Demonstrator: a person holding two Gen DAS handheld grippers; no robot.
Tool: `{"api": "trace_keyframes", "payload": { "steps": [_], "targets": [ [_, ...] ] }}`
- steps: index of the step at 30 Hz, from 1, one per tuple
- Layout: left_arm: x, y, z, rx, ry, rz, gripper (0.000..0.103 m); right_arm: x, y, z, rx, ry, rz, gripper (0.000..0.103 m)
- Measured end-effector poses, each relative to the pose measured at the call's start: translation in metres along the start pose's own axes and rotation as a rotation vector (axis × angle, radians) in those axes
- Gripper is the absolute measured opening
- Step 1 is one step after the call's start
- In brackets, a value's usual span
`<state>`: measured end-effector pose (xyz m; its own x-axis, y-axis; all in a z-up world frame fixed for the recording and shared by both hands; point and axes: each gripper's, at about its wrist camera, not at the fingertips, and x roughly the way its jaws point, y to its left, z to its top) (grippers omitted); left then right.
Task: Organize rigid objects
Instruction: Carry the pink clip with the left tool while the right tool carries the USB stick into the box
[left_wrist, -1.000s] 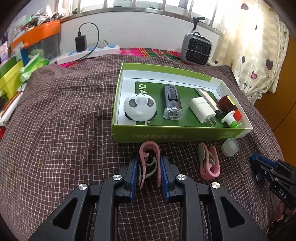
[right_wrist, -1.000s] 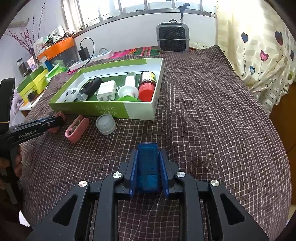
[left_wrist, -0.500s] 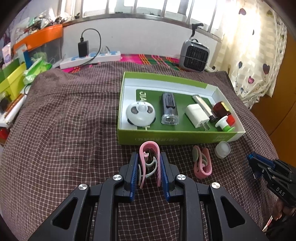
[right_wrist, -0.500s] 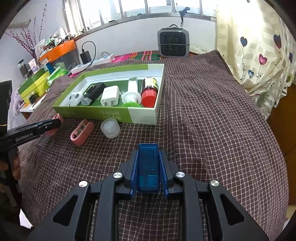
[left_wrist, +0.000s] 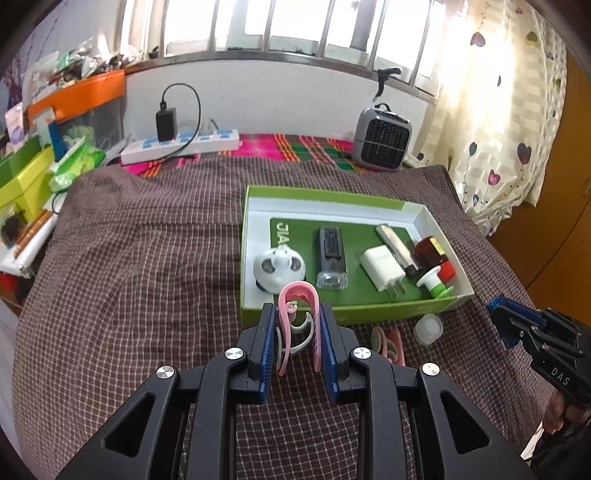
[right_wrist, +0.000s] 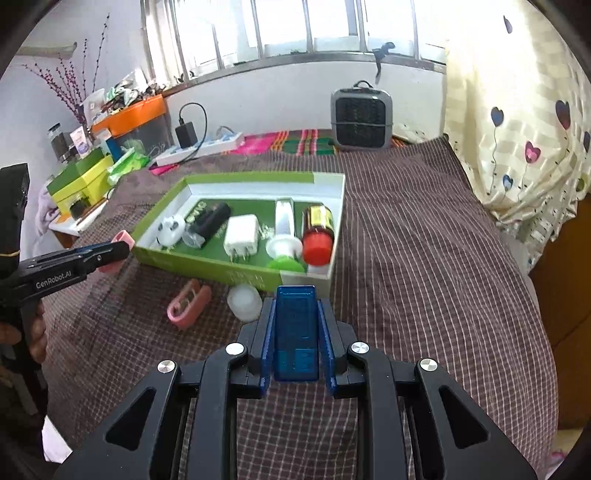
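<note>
the left hand-held gripper (left_wrist: 298, 325) is clenched on a pink clip (left_wrist: 297, 306), held above the bed near the front wall of the green box (left_wrist: 332, 315). the right hand-held gripper (right_wrist: 297, 328) grasps a blue case (right_wrist: 296, 328). to do it well, each should go toward 12 o'clock over the wall and release on free floor, away from the charger (left_wrist: 382, 267).
</note>
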<state>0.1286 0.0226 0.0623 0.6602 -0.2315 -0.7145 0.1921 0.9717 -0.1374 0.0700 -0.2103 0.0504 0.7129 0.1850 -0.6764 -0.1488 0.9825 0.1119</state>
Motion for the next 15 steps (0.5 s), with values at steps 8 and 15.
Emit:
{"api": "trace_keyframes", "payload": {
  "steps": [8, 15],
  "targets": [
    [0.0, -0.003, 0.02, 0.015, -0.022, -0.005, 0.022, 0.006, 0.007, 0.023, -0.017, -0.016, 0.025, 0.023],
    [0.014, 0.0, 0.038, 0.01, -0.01, -0.027, 0.022, 0.022, 0.012, 0.051, -0.016, -0.019, 0.049, 0.023]
  ]
}}
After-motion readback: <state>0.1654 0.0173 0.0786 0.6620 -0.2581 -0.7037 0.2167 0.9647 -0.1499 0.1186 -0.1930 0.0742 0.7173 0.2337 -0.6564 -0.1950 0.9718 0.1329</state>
